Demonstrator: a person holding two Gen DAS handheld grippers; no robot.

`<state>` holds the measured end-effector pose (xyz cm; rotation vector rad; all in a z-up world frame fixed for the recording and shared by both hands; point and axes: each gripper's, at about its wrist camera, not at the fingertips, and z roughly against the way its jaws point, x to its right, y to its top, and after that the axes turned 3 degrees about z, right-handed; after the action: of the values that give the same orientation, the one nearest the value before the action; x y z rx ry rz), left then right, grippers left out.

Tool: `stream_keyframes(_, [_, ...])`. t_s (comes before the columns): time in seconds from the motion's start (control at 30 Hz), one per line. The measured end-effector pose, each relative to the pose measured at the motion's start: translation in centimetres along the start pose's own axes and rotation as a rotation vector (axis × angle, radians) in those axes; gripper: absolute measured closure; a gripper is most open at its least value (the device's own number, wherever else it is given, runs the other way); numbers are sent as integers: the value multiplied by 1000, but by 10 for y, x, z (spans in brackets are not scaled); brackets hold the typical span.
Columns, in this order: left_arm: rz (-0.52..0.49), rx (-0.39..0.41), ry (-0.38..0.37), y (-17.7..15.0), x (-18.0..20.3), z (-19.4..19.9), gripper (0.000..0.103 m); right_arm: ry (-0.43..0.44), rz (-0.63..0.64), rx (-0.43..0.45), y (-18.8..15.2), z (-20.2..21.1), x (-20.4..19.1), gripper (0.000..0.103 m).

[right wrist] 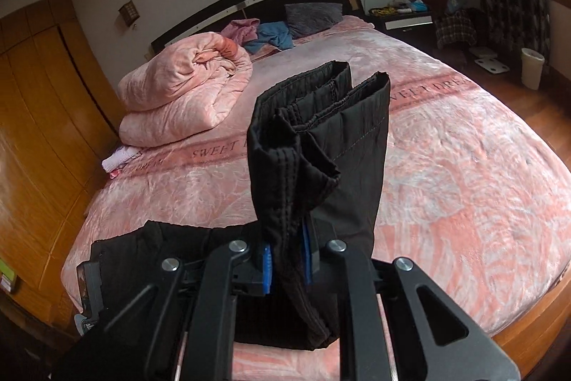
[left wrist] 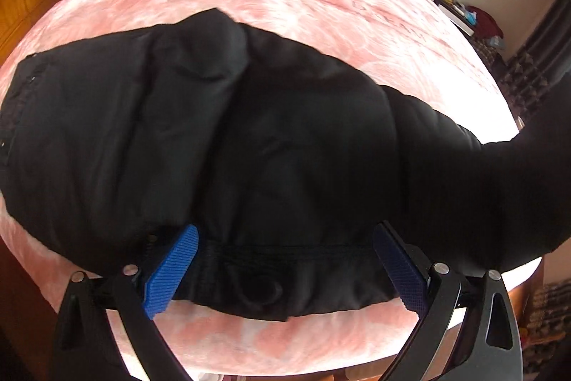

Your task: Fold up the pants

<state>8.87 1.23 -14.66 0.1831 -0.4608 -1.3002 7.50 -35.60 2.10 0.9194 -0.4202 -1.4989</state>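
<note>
Biggest worry: bunched hem end of black woven pants [right wrist: 317, 138] slipping out of right gripper [right wrist: 287, 261], since thick stack of layers is standing up past narrow pinch and jaws are easing apart a touch. If it's dropping, fold is flopping crooked.

Right gripper nearly closed, blue pads [right wrist: 267, 268] clamping cloth between them.

Left gripper [left wrist: 282, 259] gaping wide, pads flanking waistband, not pressing it. Rest of pants lying ahead on pink plush bedspread [left wrist: 321, 9].

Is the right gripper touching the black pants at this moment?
Touching. In the right wrist view, the right gripper has its blue pads closed on a bunched fold of the black pants, which stand up from between them above the bed.
</note>
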Motion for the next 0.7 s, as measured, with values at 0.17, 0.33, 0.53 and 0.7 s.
stream_keyframes(0.17, [28,-2,-66,-3,-18,3,4,66,130,-47,-5,-22,-62,91])
stream_keyframes(0.33, [-23,-5,-62,-5,-18,5,4,108,229,-145,-29,-60,-114,91])
stream_keyframes(0.53, [28,54,-86,3,-34,37,5,161,307,-283,-69,-98,-154,91])
stream_keyframes(0.7, [32,77,-23,9,-54,40,4,156,384,-381,-108,-129,-178,90])
